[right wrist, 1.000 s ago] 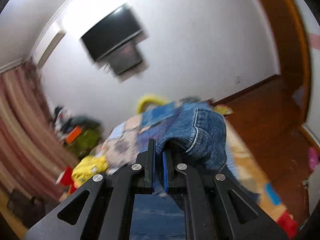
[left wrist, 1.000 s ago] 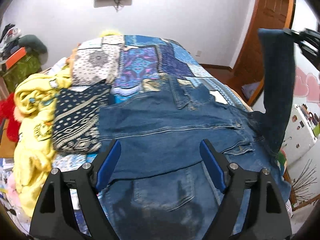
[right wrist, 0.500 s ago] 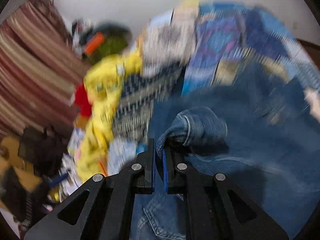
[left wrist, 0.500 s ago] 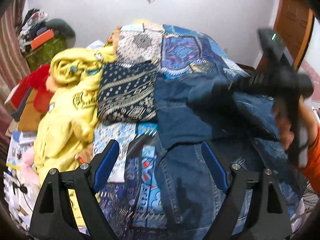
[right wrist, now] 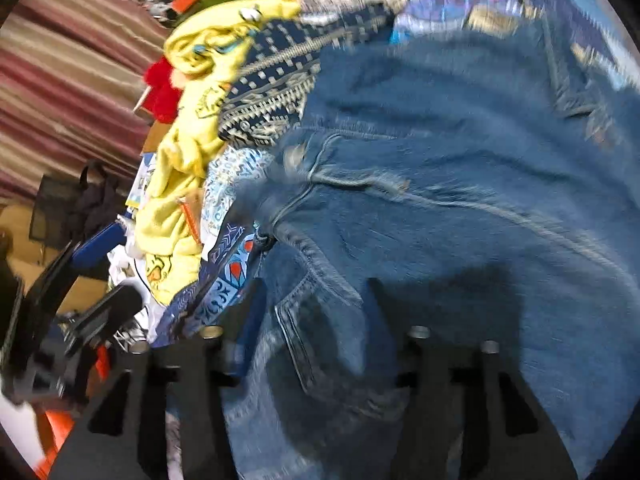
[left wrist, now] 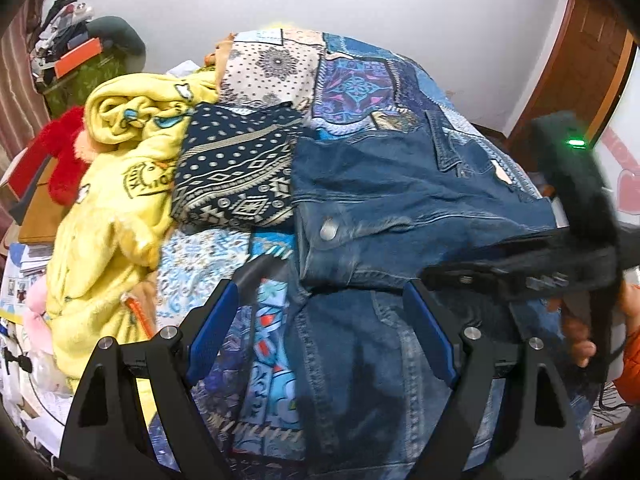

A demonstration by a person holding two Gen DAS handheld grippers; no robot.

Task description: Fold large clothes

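Denim jeans (left wrist: 400,200) lie on the patchwork bedspread (left wrist: 360,80), the legs doubled over the waist, beside an already folded patterned navy garment (left wrist: 240,172). Both the left gripper (left wrist: 320,328) and the right gripper (right wrist: 316,320) hover over the denim with jaws apart, holding nothing. By my judgement one fold is made; a further fold and the crumpled yellow garment (left wrist: 112,208) remain.

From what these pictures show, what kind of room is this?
Most likely a bedroom in a home. The jeans lie on a bed with a patchwork bedspread, other clothes such as a yellow garment are piled beside them, and a wooden door stands at the right.
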